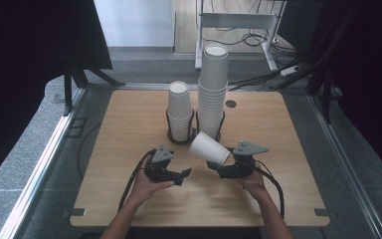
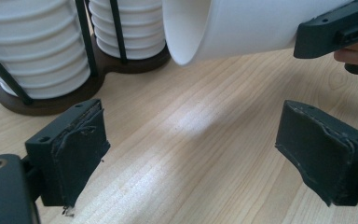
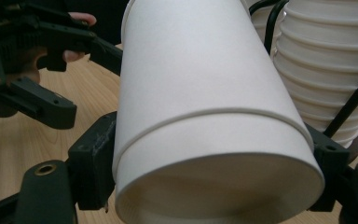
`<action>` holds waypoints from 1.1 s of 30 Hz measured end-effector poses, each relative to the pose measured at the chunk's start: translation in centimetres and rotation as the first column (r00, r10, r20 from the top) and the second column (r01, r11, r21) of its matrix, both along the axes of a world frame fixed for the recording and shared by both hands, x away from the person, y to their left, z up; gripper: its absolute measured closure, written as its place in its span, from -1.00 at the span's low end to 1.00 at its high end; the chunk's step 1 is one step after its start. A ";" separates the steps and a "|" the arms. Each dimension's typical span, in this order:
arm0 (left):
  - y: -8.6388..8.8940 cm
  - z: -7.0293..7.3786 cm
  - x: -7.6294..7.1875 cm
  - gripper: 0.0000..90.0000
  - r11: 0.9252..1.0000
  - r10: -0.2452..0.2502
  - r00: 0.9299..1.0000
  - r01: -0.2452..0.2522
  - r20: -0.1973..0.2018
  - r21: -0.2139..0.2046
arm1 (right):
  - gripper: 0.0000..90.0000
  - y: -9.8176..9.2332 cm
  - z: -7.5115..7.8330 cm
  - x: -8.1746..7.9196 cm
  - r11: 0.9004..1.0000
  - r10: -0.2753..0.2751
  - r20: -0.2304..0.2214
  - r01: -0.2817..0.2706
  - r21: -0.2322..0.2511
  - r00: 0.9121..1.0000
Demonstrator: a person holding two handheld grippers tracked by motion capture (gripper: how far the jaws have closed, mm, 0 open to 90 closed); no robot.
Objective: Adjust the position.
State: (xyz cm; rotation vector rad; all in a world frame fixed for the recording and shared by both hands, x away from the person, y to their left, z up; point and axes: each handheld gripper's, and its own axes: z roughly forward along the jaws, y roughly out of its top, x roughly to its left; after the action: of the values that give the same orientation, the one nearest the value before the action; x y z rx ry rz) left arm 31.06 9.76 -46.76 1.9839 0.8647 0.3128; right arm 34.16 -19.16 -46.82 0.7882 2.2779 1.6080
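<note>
Cup [image 1: 209,148] clamped in right gripper [image 1: 222,168], jaws on both sides of it, lying tilted, held off the table [image 1: 129,124] just in front of the rack [image 1: 171,138]. Left gripper [image 1: 183,175] just left of cup, not touching; jaws apart, nothing between them. Tall stack [image 1: 212,89] and short stack [image 1: 180,110] stand in rack.

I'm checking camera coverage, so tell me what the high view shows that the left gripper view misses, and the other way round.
High view alone: both stacks' tops, the tall cup stack beside the short cup stack, and the table edge. Left gripper view alone: the left gripper jaws' worn pads, standing apart over bare wood. Both: the right gripper holding a tilted paper cup by its narrow end, near the dark holder base.
</note>
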 end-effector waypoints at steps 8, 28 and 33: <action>0.1 -0.3 0.1 -0.81 0.999 -0.006 1.000 0.005 -0.024 -0.037 | -0.52 -0.6 0.2 -0.6 0.994 -0.013 0.032 0.010 0.108 0.999; 0.8 0.0 0.4 -0.78 0.982 -0.018 0.997 0.002 -0.081 -0.191 | -0.52 -0.4 0.5 -1.5 0.980 -0.003 0.078 -0.013 0.197 0.997; 1.0 0.1 0.6 -0.78 0.959 -0.047 0.991 0.010 -0.126 -0.284 | -0.52 -0.2 0.5 -1.7 0.976 0.004 0.093 -0.024 0.218 0.996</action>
State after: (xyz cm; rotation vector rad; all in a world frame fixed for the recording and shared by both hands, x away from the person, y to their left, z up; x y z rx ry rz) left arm 31.71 10.74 -46.63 1.7619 0.9085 0.0373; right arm 32.42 -19.32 -46.31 0.7311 2.0716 1.8845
